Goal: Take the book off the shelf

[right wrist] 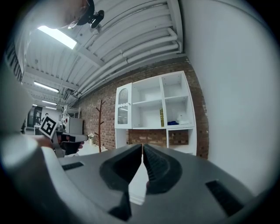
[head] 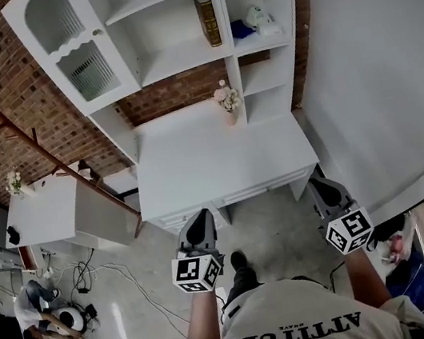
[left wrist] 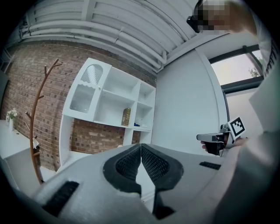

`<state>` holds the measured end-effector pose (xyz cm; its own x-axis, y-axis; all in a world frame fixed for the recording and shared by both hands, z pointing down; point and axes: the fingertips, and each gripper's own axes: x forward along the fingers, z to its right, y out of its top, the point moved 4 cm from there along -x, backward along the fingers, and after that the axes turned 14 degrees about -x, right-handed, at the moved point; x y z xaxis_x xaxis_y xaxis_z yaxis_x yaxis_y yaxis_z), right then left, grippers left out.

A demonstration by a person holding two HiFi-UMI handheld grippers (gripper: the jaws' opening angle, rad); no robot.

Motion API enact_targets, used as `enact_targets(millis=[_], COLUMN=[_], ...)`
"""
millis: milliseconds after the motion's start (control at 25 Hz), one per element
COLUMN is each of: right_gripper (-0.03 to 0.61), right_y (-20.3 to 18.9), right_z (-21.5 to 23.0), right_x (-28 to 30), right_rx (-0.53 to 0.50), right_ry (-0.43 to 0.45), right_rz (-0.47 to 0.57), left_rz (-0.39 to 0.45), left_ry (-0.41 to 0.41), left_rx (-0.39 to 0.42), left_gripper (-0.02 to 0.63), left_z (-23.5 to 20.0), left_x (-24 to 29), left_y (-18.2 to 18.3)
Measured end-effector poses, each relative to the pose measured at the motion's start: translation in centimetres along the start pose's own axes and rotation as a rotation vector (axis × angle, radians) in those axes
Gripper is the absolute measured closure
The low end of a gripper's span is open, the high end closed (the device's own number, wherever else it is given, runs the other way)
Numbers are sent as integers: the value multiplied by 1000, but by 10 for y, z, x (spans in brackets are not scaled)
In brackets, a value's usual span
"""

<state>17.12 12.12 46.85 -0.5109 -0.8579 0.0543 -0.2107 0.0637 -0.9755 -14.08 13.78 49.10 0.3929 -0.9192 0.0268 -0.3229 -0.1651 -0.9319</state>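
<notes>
- Left gripper [head: 201, 217]: jaws fully closed, nothing held.
- Right gripper [head: 320, 183]: jaws fully closed, nothing held.
- Book [head: 207, 19]: upright at the right end of its shelf [head: 176, 59], well apart from both grippers.

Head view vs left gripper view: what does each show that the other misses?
Head view only: the flower vase on the desk, and a person crouched on the floor. Left gripper view only: the ceiling beams, a window, and the left gripper with its jaws shut together, nothing between them. Both: the book upright on the white shelf, the coat rack, the right gripper.
</notes>
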Motion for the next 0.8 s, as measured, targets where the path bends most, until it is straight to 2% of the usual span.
enact_targets(millis=[400, 560, 800], right_gripper=[548, 548, 548], right_y=[10, 15, 18], right_z=[9, 7, 6], right_x=[72, 105, 149], right_rx=[-5, -1, -5], right_ry=[-48, -64, -92], right_rz=[-27, -37, -62], left_rz=[-10, -25, -55], left_ry=[-41, -36, -74], left_rx=[-5, -17, -16], left_gripper=[588, 588, 588], left_z=[-57, -89, -125], left_x=[58, 75, 107], left_y=[28, 38, 50])
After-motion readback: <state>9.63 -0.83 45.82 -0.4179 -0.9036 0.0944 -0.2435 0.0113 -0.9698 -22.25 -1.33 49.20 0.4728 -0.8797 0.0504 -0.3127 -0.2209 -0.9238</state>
